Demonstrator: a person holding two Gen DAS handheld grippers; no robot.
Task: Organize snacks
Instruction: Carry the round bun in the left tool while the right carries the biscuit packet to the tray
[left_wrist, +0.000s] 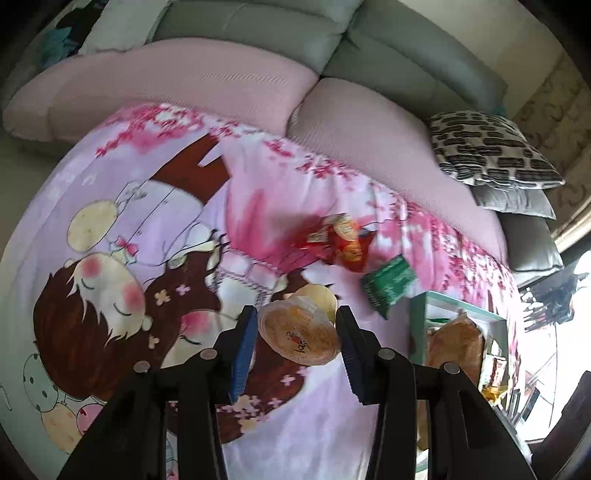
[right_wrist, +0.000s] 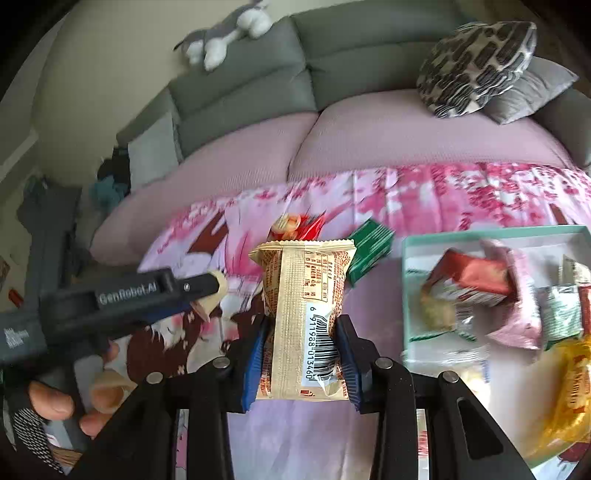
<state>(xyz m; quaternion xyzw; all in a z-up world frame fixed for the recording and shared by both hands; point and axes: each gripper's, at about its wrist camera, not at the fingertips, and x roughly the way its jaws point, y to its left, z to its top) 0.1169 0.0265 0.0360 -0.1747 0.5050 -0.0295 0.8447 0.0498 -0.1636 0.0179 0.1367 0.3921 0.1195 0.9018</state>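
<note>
1. Tongs state: right tongs (right_wrist: 301, 360) are clamped across the middle of a beige snack packet (right_wrist: 304, 314), which stands upright between the blue pads, barcode side facing the camera. Left tongs (left_wrist: 295, 347) are narrowed on a round lidded cup (left_wrist: 299, 332), which sits tilted between the pads; it looks gripped at its rim, so I judge the hold less secure than the right one.

2. Location of goods: teal box (right_wrist: 495, 232) lies on the printed blanket (left_wrist: 147, 221) to the right, already holding several wrapped snacks. A red packet (left_wrist: 343, 240) and a green packet (left_wrist: 388, 286) lie loose on the blanket, near the box but outside it.

3. Step in hand, as judged: carry both held items over to the box.

4. Doing it well: keep the beige packet upright and lower it into a free gap at the box's near-left corner before letting go.

5. Cup: keep it level in transit; a tilted round rim may slip out sideways.

6. Risk: both tongs converging on one box may collide; go one at a time, right first.
</note>
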